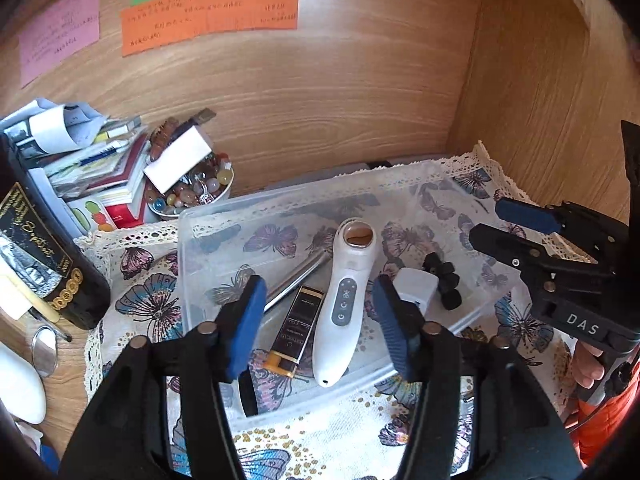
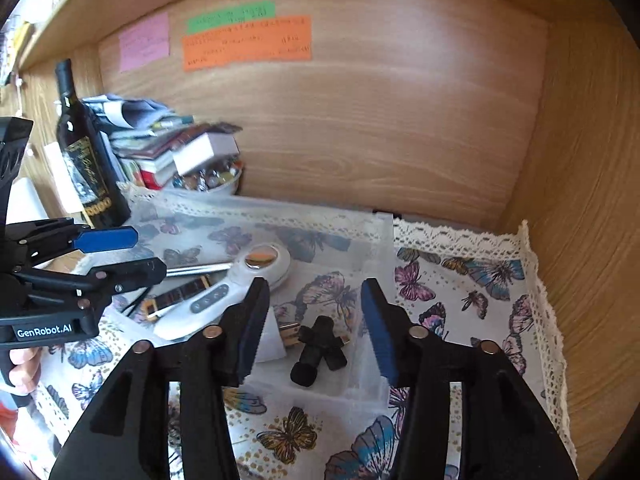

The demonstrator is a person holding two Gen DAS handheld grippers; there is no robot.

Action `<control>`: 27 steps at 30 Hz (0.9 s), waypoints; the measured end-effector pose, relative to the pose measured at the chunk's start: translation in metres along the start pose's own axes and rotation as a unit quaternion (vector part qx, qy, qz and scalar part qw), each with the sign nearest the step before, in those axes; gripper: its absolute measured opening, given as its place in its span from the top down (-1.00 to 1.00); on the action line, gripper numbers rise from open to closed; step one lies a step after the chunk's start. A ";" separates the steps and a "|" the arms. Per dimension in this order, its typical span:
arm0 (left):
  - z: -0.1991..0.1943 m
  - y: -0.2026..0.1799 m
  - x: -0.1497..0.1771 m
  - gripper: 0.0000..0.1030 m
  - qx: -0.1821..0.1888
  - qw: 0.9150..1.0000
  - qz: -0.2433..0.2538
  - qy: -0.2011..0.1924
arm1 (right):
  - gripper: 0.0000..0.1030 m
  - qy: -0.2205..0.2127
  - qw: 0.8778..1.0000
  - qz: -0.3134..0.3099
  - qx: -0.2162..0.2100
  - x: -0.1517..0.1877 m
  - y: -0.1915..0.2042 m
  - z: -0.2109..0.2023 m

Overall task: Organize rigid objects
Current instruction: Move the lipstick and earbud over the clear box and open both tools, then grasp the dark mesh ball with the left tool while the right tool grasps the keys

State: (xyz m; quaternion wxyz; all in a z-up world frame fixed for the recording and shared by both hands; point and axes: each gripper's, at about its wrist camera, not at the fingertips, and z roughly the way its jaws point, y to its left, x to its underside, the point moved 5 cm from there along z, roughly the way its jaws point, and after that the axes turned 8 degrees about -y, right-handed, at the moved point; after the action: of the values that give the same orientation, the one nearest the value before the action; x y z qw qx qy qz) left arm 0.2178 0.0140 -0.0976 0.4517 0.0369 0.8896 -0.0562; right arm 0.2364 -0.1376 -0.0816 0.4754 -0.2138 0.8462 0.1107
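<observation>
Clear plastic bin (image 1: 208, 216) on butterfly cloth (image 1: 344, 432), gathering the rigid items: white handheld device (image 1: 340, 304) lying lengthwise, gold-and-black tube (image 1: 296, 320) just beside it, metal rod (image 1: 296, 276) behind, white plug (image 2: 272, 344) and black cross-shaped part (image 2: 320, 348) toward the right end. Left gripper (image 1: 320, 320) above the device, fingers spread, nothing pinched. Right gripper (image 2: 316, 328) over the black part, fingers likewise apart and empty. Wine bottle (image 2: 86, 160) and bead bowl (image 1: 192, 196) outside the bin, seemingly not part of the sort.
</observation>
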 end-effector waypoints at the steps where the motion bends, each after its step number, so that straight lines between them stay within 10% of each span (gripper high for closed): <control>1: -0.006 -0.002 0.000 -0.13 0.001 1.000 0.002 -0.006 | 0.02 -0.007 1.000 -0.002 0.000 -0.001 0.001 -0.006; 11: -0.045 -0.020 0.017 -0.39 0.021 0.999 0.010 -0.026 | -0.25 -0.029 1.000 -0.013 -0.001 0.008 0.010 -0.046; 27: -0.019 -0.057 0.086 -0.25 0.069 0.995 0.008 0.067 | -0.29 0.023 1.000 0.003 -0.010 0.058 0.005 -0.058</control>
State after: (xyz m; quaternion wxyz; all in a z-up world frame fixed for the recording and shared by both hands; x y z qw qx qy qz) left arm 0.1453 -0.0383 -0.1527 0.3879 0.0785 0.9116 -0.1114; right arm 0.1640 -0.1711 -0.1009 0.4538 -0.2189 0.8561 0.1156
